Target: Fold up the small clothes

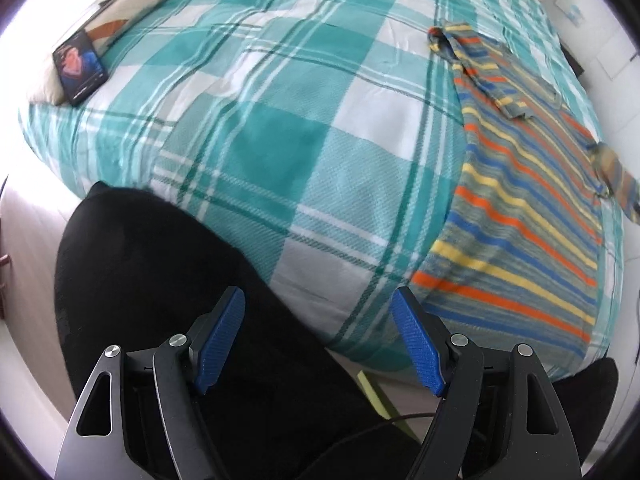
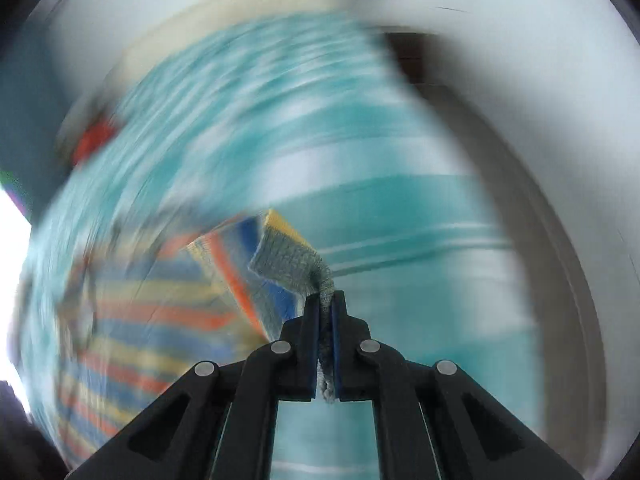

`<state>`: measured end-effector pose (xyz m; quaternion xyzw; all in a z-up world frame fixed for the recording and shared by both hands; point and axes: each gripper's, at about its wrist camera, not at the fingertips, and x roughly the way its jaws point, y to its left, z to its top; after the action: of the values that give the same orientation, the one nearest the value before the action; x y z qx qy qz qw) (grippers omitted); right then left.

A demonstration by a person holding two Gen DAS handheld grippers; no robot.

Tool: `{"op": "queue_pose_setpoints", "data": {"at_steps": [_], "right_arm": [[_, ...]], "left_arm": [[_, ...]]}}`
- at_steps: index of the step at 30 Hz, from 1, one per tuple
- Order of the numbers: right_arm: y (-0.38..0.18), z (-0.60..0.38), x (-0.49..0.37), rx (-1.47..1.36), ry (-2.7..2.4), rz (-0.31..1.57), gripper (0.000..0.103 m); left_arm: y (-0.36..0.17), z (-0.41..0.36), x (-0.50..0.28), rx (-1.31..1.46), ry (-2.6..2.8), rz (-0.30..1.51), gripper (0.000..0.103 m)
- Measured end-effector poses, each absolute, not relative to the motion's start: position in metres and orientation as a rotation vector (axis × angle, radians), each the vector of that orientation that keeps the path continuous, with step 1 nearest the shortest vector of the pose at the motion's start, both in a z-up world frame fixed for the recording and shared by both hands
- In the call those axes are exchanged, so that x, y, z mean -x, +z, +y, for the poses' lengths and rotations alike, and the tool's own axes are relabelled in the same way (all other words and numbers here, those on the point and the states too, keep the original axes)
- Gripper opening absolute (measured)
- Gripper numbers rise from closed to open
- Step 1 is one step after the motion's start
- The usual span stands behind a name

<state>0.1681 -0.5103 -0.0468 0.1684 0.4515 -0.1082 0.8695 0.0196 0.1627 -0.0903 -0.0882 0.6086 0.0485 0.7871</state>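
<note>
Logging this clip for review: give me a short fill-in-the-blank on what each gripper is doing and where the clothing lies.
1. The left gripper is ____ and holds nothing.
2. The right gripper is shut on the ____ of the striped sweater.
3. The sweater lies on a teal ____ blanket.
4. Near the pillow at the far left lies a dark ____.

Missing words: open; sleeve; plaid; phone
</note>
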Motion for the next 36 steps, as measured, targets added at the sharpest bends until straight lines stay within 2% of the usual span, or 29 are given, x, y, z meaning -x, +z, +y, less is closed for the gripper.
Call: {"op": "queue_pose_setpoints", "data": {"at_steps": [4, 10, 15, 18, 20, 22, 23, 26, 30, 36], "right_arm": [[-0.051, -0.589, -0.131, -0.501, -0.381, 0.965, 0.005], [-0.099, -0.61, -0.107, -0.769, -0.42, 1.025, 0.004], [-0.126, -0.61, -0.074, -0.805, -0.481, 1.056, 0.003], [-0.121, -0.596, -0.084, -0.678, -0.486, 1.094, 0.004], [-0.115, -0.59, -0.09, -0.589, -0.432, 1.117, 0.008], [-0.104, -0.585, -0.097, -0.509, -0.404, 1.154, 0.025], [-0.094, -0.586, -0.097, -0.447, -0.412, 1.154, 0.028], [-0.05, -0.569, -0.121, -0.264, -0.337, 1.086, 0.028], [-0.016, -0.512, -0.206, -0.202, -0.044, 1.049, 0.028], [-0.064, -0.435, -0.329, -0.217, 0.208, 1.165, 0.028]], "left_arm": [[-0.089, 0.135, -0.031, 0.184, 0.042, 1.315, 0.078], [-0.071, 0.095, -0.031, 0.089, -0.03, 1.279, 0.078], [-0.077, 0.1, -0.024, 0.07, 0.008, 1.298, 0.078], [-0.085, 0.108, -0.019, 0.092, 0.031, 1.329, 0.078], [-0.088, 0.111, -0.018, 0.086, 0.047, 1.336, 0.078], [-0.088, 0.112, -0.018, 0.08, 0.055, 1.327, 0.078], [-0.088, 0.113, -0.02, 0.077, 0.059, 1.312, 0.078], [-0.09, 0.119, -0.032, 0.095, 0.069, 1.27, 0.078], [-0.1, 0.132, -0.052, 0.137, 0.106, 1.221, 0.078], [-0.109, 0.144, -0.055, 0.187, 0.136, 1.206, 0.078]]}}
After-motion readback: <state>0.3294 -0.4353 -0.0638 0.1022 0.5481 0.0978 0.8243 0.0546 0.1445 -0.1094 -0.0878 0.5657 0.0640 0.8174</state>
